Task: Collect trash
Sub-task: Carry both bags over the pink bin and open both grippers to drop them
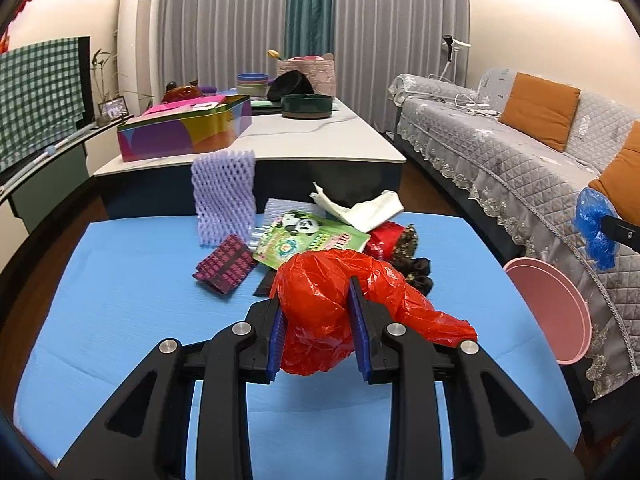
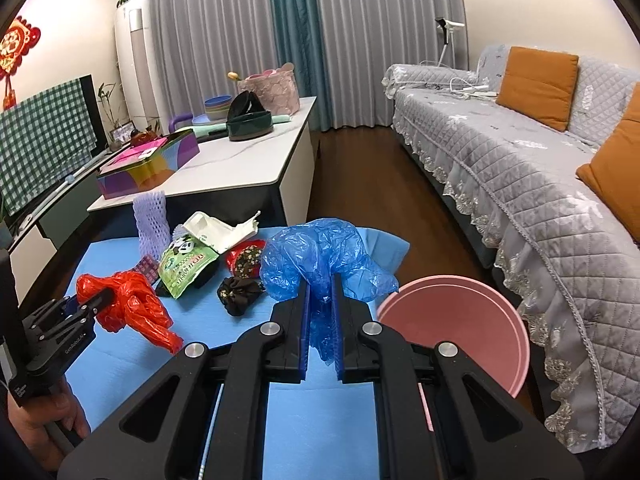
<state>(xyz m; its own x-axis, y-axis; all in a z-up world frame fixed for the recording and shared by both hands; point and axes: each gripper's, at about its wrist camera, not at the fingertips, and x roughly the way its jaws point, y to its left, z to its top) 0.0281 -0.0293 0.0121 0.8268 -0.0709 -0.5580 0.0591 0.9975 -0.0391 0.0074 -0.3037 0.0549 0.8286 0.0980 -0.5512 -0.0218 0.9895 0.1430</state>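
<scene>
My left gripper (image 1: 318, 300) is shut on a crumpled red plastic bag (image 1: 320, 320), held over the blue table (image 1: 120, 320); the red bag also shows in the right wrist view (image 2: 132, 308). My right gripper (image 2: 320, 292) is shut on a crumpled blue plastic bag (image 2: 316, 256), also seen at the right edge of the left wrist view (image 1: 594, 226). A pink bin (image 2: 460, 320) stands by the table's right edge, just right of the right gripper. Loose trash lies on the table: a panda wrapper (image 1: 308, 236), white paper (image 1: 360, 210), purple foam net (image 1: 224, 196), patterned packet (image 1: 226, 264) and black cloth (image 2: 238, 294).
A grey-covered sofa (image 2: 520, 168) with orange cushions runs along the right. A white coffee table (image 1: 280, 136) behind the blue table carries a colourful tin box (image 1: 184, 128), bowls and a dark round tray. Wooden floor lies between table and sofa.
</scene>
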